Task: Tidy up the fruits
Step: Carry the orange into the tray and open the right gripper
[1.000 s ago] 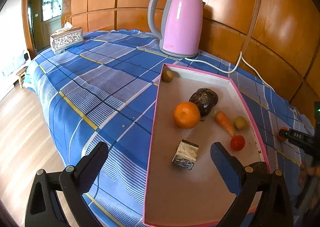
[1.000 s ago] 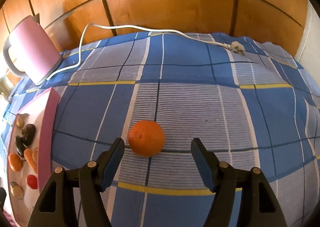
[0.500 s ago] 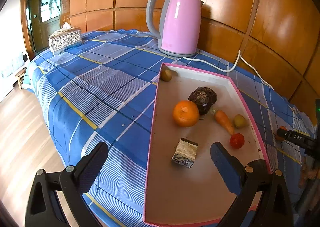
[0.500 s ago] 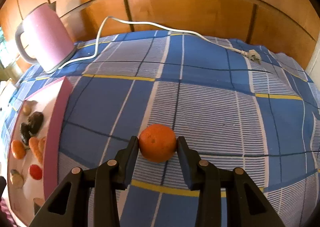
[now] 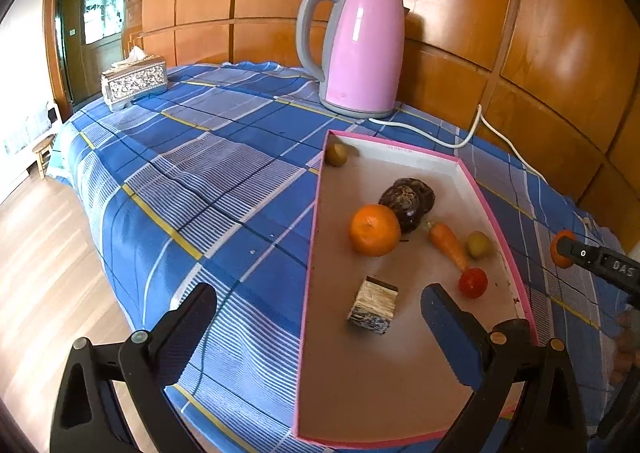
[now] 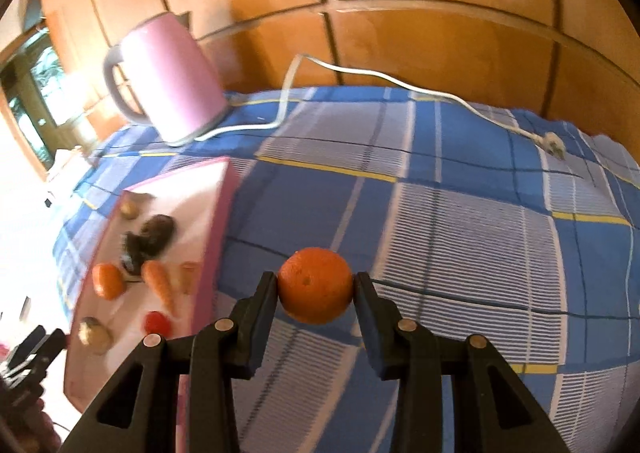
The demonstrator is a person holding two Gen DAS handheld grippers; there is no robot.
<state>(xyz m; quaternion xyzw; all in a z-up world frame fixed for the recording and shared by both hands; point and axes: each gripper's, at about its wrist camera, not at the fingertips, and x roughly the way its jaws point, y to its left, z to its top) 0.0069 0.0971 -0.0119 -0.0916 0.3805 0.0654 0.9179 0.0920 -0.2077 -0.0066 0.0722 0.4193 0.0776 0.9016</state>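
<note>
At lower centre of the right wrist view, the right gripper (image 6: 315, 287) pinches a round orange tangerine (image 6: 315, 285) above the blue plaid tablecloth (image 6: 460, 221). In the left wrist view, the left gripper (image 5: 318, 327) hangs with jaws spread over the pink-rimmed shallow cardboard tray (image 5: 400, 365), where a second tangerine (image 5: 374, 230), carrot (image 5: 448, 244) and cherry tomato (image 5: 473, 282) lie mid-frame. A pink electric kettle (image 5: 356, 49) stands beyond.

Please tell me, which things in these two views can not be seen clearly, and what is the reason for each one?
- Held orange, left wrist view: mostly hidden behind the right gripper; the picture edge cuts the gripper.
- Things in the pink tray, right wrist view: smeared by motion blur, so the dark lump cannot be identified.
- Tray's near corner, left wrist view: covered by the open left gripper.
</note>
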